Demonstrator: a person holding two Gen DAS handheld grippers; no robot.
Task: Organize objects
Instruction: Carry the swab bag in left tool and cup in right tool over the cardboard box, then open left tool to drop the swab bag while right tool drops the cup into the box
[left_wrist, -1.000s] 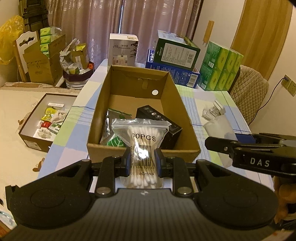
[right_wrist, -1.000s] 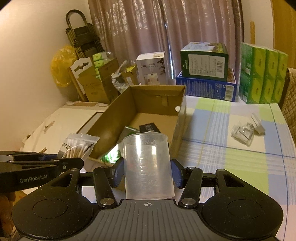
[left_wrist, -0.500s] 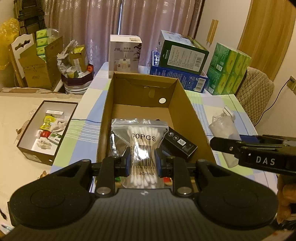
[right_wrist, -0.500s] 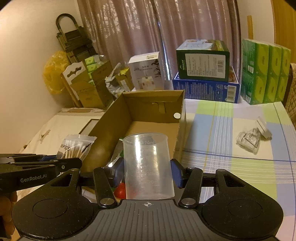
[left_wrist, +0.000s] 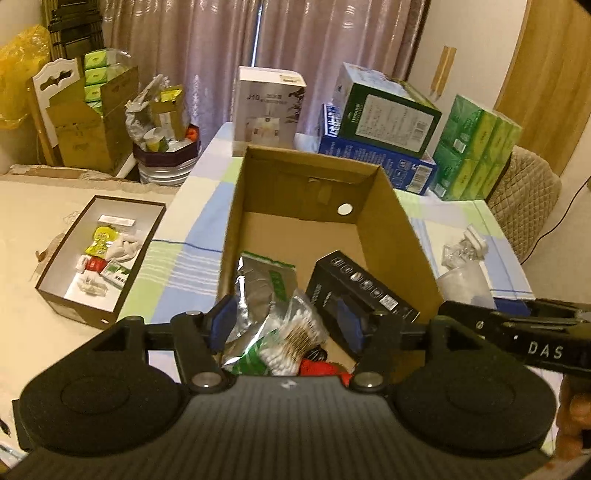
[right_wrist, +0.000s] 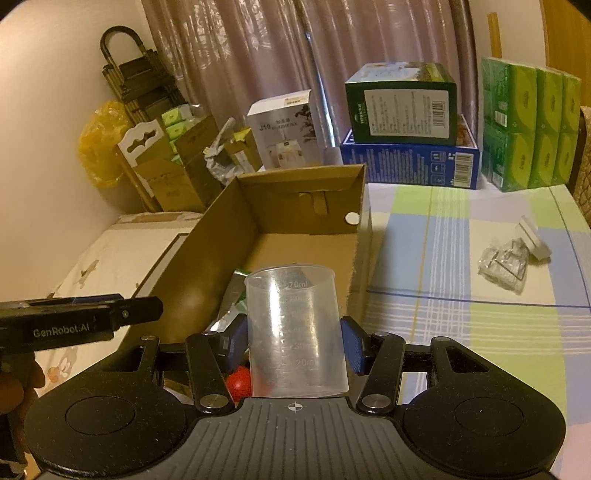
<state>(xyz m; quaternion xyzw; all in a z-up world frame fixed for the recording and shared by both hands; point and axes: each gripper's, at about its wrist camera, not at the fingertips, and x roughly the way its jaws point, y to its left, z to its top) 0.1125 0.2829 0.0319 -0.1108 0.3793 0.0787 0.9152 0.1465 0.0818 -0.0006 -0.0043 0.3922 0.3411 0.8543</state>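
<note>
My left gripper (left_wrist: 284, 325) is spread empty; right gripper (right_wrist: 293, 345) pinches the clear plastic measuring cup (right_wrist: 295, 332), which could tip landing on clutter in the brown cardboard box (right_wrist: 295, 206).

swab bag (left_wrist: 295, 339) lying in cardboard box (left_wrist: 399, 236) (tilted).

Left claw (left_wrist: 286, 323) spread wide — right claw (right_wrist: 293, 343) clamped on something.

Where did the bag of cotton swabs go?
In the left wrist view, the cotton swab bag lies inside the cardboard box, near end, between the silver pouch and black box.
</note>
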